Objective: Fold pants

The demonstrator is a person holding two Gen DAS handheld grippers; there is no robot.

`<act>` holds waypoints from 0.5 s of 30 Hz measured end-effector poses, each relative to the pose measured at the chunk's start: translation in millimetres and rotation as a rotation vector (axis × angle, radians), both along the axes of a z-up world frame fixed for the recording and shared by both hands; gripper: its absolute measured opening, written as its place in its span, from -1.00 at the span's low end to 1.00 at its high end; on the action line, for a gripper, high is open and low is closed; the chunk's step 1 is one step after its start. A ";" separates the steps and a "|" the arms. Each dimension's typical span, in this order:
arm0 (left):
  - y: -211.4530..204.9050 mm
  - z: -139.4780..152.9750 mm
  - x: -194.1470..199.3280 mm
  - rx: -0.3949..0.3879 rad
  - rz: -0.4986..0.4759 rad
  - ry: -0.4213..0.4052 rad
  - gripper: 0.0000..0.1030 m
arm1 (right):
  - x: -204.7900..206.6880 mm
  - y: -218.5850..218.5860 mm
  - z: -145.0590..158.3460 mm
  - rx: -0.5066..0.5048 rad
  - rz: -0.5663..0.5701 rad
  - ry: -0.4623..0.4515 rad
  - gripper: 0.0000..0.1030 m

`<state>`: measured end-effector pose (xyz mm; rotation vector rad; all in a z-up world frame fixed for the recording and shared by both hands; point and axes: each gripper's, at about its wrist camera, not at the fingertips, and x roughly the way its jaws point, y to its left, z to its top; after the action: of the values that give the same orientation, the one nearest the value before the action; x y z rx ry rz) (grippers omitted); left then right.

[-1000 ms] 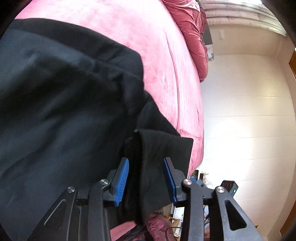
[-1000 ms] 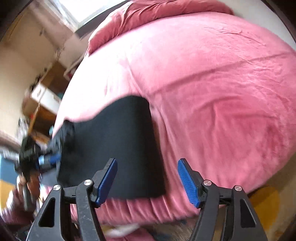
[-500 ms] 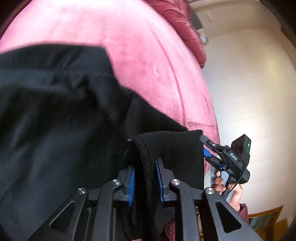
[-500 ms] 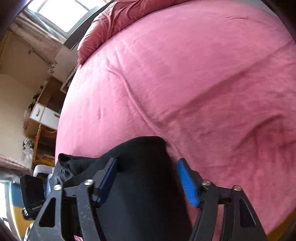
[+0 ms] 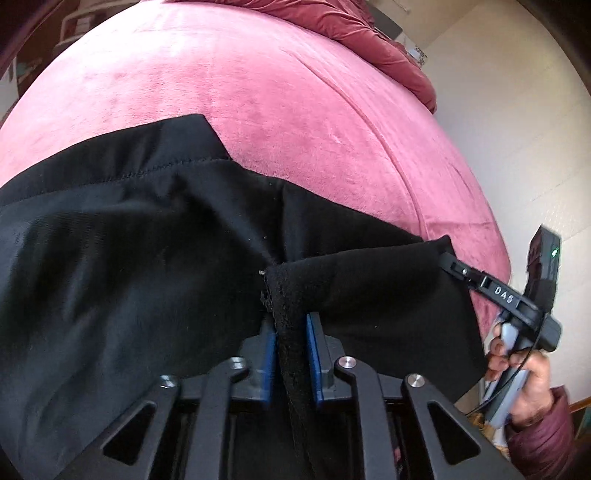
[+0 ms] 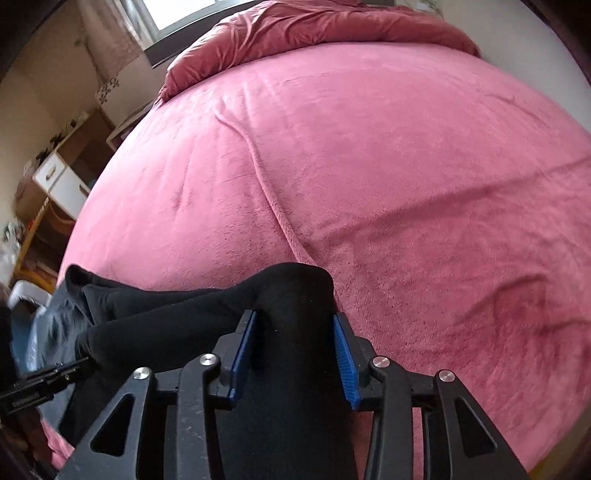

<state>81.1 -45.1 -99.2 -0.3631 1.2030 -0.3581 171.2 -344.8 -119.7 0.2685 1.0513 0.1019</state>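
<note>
Both tongs, left (image 5: 290, 356) and right (image 6: 293, 356), clamp the black pants (image 5: 129, 266) hem at the pink bed (image 6: 369, 166) edge.

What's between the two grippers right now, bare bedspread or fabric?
Fabric: in the left wrist view the black pants span from the left gripper to the right gripper.

This is a bedroom in a home. A wide bed (image 6: 369, 166) fills most of both views, covered with a pink plush blanket (image 5: 258, 92), and a darker red quilt (image 6: 314, 29) lies bunched at its far end. Behind the quilt a window (image 6: 192, 14) lets in daylight. At the far left stands a wooden cabinet with white drawers (image 6: 62, 181), and plain pale walls (image 5: 517, 129) close the room.
</note>
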 end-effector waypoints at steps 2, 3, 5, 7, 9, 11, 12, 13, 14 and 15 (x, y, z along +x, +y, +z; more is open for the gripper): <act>7.1 13.6 2.6 0.005 0.026 -0.013 -0.53 | -1.0 -5.4 1.1 0.014 -0.027 0.011 0.08; 9.9 19.3 -0.6 0.013 0.036 -0.027 -0.52 | -2.1 -7.7 3.5 0.013 -0.036 0.012 0.15; 17.9 29.1 -8.5 0.025 0.062 -0.041 -0.46 | -6.7 -11.8 7.8 0.012 -0.047 0.008 0.17; 28.8 38.9 -14.6 0.030 0.093 -0.065 -0.45 | -11.3 -10.7 13.4 -0.018 -0.051 0.001 0.20; 36.4 49.0 -23.6 0.043 0.118 -0.087 -0.44 | -18.2 -8.2 20.3 -0.053 -0.055 -0.014 0.24; 43.2 57.4 -33.1 0.076 0.152 -0.100 -0.44 | -25.7 -4.8 26.9 -0.092 -0.064 -0.025 0.30; 47.4 60.7 -38.5 0.085 0.169 -0.105 -0.44 | -33.9 -5.3 31.6 -0.113 -0.069 -0.032 0.32; 48.7 62.1 -42.8 0.090 0.180 -0.108 -0.44 | -37.7 -3.5 34.5 -0.127 -0.073 -0.037 0.32; 52.9 64.4 -47.8 0.101 0.193 -0.111 -0.44 | -42.4 -1.5 37.6 -0.140 -0.080 -0.041 0.32; 60.4 66.6 -52.7 0.111 0.202 -0.116 -0.44 | -47.2 0.2 40.5 -0.147 -0.086 -0.047 0.32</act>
<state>28.4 15.3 -32.6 -0.3586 1.0577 -0.1351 124.0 -344.6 -79.2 0.1775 0.9939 -0.0466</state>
